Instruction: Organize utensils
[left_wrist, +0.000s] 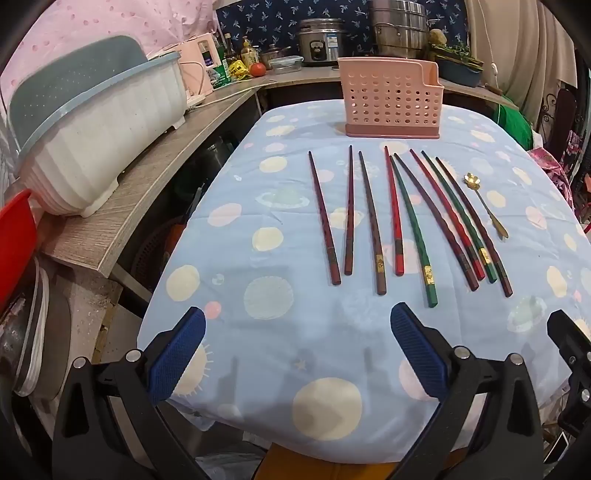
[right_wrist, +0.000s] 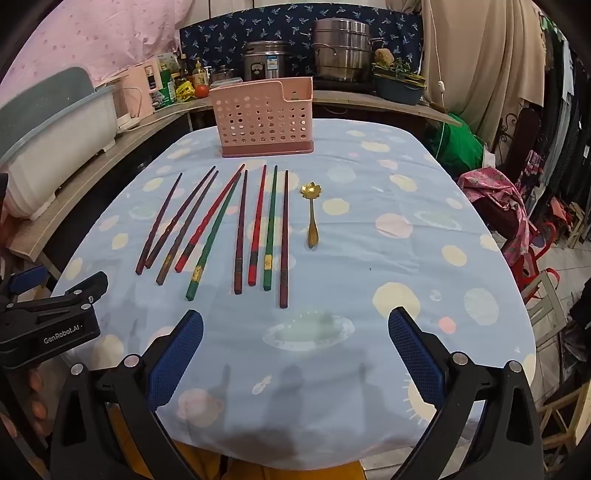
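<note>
The left gripper (left_wrist: 297, 321) hangs over the near edge of the table (left_wrist: 295, 424), jaws spread wide with nothing between them; the right gripper (right_wrist: 295, 325) hangs just beside it over the same edge, equally wide and empty. Ahead of both, 9 chopsticks (left_wrist: 391, 221) lie side by side across the middle of the blue patterned cloth, thick ends toward the near edge and tips toward the far edge. From the left: 3 dark brown ones, slightly fanned, then a red one (left_wrist: 394, 214) with a green one (left_wrist: 413, 236) touching it near the tips, then dark, red, green and dark ones close together. Just right of the last lies a small gold spoon (right_wrist: 314, 214), bowl toward the far edge. The pink perforated holder (left_wrist: 392, 99) stands upright at the far edge, beyond the tips. Bare cloth lies between the fingertips and the thick ends, and a wide open stretch runs right of the spoon to the table's right edge. A counter (left_wrist: 122, 206) flanks the left edge.
</note>
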